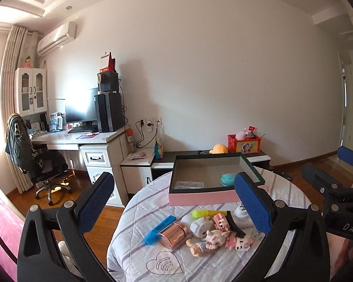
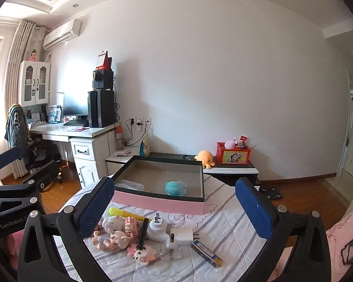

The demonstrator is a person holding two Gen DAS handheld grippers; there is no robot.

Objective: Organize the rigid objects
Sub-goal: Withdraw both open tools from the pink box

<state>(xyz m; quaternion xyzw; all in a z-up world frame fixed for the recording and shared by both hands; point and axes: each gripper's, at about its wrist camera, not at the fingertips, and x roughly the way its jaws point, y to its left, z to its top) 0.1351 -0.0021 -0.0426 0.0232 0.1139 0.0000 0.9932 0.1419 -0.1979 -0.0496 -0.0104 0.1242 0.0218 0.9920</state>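
Both the left gripper [image 1: 174, 202] and the right gripper [image 2: 175, 208] hang spread wide and empty above the toys [image 1: 211, 235] heaped before the pink box [image 2: 162, 203]; best to single out an edge piece like the copper tin [image 1: 174, 234], pinch it squarely, then lift it over the rim; striped cloth [image 2: 223, 239] covers the round table; a bedroom with desk [image 1: 82, 137] behind.
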